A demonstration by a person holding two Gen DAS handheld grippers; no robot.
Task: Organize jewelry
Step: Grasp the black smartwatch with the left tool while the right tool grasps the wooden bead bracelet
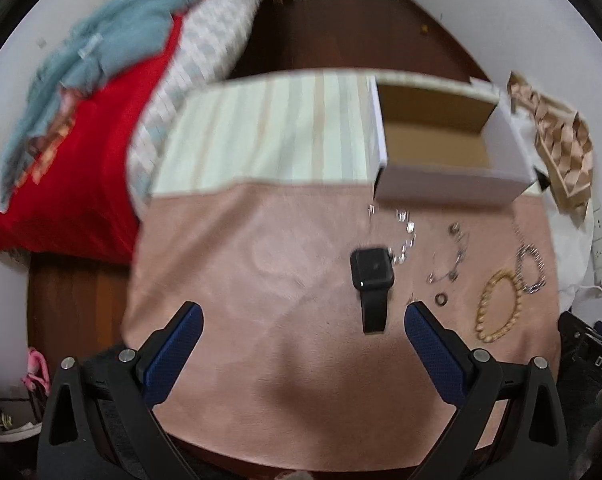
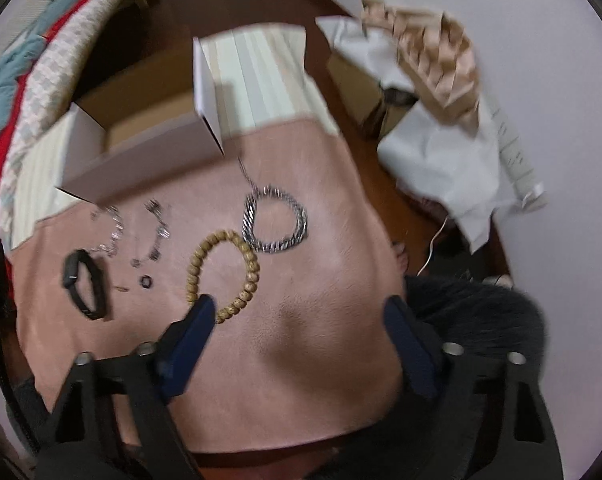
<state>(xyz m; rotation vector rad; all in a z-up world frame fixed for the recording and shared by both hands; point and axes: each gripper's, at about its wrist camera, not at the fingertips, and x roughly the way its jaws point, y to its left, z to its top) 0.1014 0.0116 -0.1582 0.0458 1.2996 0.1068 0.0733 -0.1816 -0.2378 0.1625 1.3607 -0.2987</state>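
Open white cardboard box [image 1: 441,140], brown inside, stands upright on the desk; I take it as landmark. Just before its front wall lie a clear crystal bracelet [image 1: 405,236] and a thin charm bracelet [image 1: 451,256], both laid flat. Nearer me: black smartwatch [image 1: 372,280] with strap extended, small dark ring [image 1: 441,300], wooden bead bracelet [image 2: 223,276] and silver chain-link bracelet [image 2: 275,222], touching.

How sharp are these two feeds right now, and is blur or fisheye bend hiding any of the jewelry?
Left wrist view: motion-smeared; the crystal bracelet and thin chain are streaky, the watch readable. Right wrist view: similar smear; the wooden bead bracelet and steel link bracelet stay legible, the small ring is barely resolved. Both bend the box edges; shadows are soft, with no glare.
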